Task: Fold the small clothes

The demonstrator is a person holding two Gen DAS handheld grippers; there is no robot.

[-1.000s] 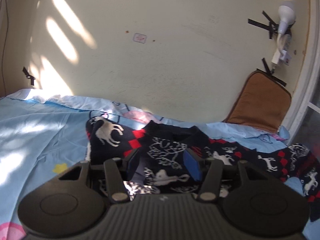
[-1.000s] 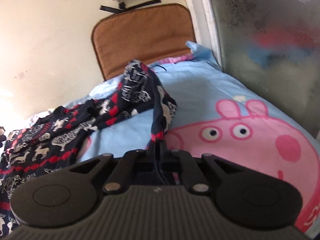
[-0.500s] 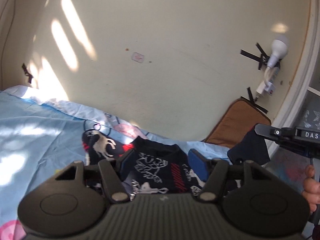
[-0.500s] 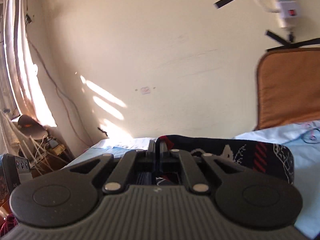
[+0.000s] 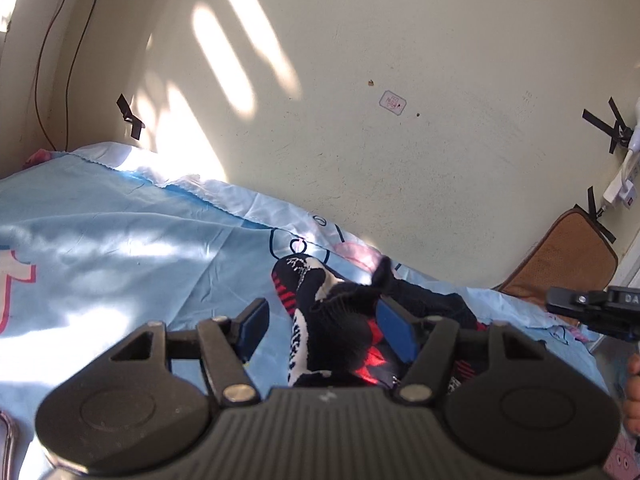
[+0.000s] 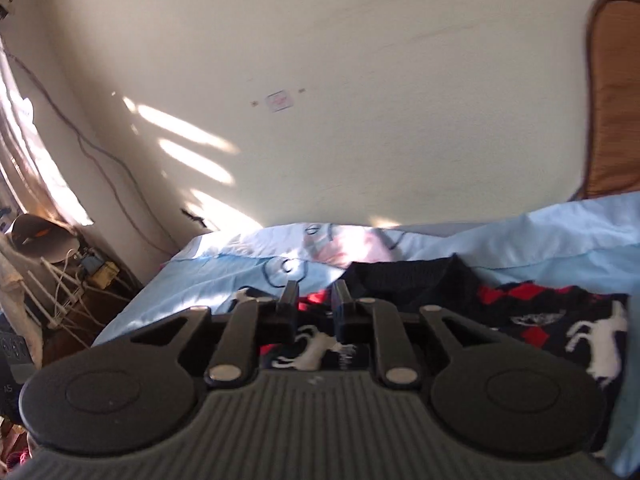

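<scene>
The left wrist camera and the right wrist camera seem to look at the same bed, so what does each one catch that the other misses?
Only the left wrist view shows the white power strip taped to the wall, the other gripper's black tip and the left gripper, open around a bunched part of the dark patterned garment.

Only the right wrist view shows the cluttered corner with cables beside the bed, and the right gripper, its jaws opening above the garment.

Both show the garment, the light blue bedsheet, the cream wall and the brown cushion.

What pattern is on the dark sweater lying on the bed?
The sweater has white deer and red diamonds on black, clearest from the right wrist.
</scene>
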